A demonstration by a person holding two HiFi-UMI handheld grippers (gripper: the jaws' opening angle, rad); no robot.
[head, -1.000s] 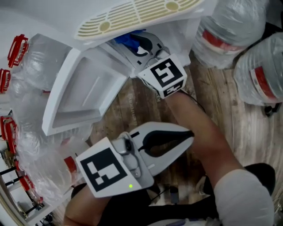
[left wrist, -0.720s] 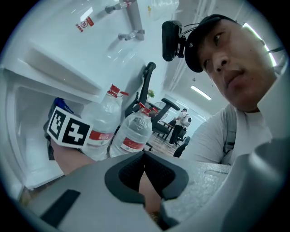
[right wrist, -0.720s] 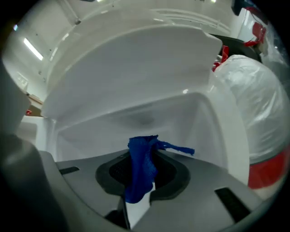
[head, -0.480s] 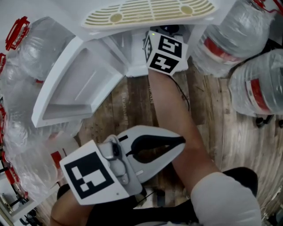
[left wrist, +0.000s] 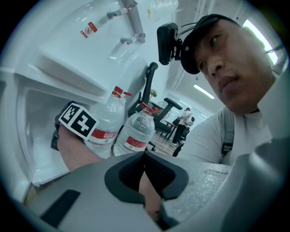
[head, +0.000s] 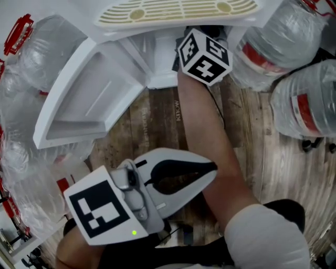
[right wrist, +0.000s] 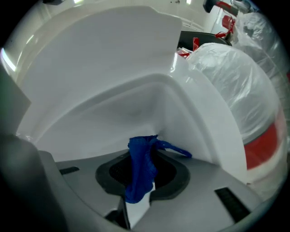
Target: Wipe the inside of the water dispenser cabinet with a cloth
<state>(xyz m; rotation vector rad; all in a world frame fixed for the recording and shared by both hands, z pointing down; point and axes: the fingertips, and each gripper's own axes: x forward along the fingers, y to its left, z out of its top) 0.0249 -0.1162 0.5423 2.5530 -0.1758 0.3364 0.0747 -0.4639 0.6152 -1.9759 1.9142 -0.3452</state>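
The white water dispenser cabinet [head: 157, 63] stands open at the top of the head view, its door [head: 89, 94] swung out to the left. My right gripper reaches into it; only its marker cube [head: 205, 50] shows there. In the right gripper view my right gripper [right wrist: 144, 152] is shut on a blue cloth [right wrist: 141, 167], whose tip presses against the curved white inner wall [right wrist: 113, 90]. My left gripper [head: 212, 171] hangs low and near me, away from the cabinet, shut with nothing in it. Its jaws meet in the left gripper view [left wrist: 145, 154].
Large water bottles [head: 304, 105] stand right of the cabinet, one [right wrist: 235, 104] close beside the open side. Plastic-wrapped bottles with red handles [head: 31, 58] crowd the left. A beige drip grille [head: 178, 11] tops the dispenser. Wooden floor [head: 157, 126] lies below the door.
My right gripper has pushed deeper into the cabinet, and the blue cloth no longer shows in the head view. The left gripper has drifted slightly left and down, still shut.
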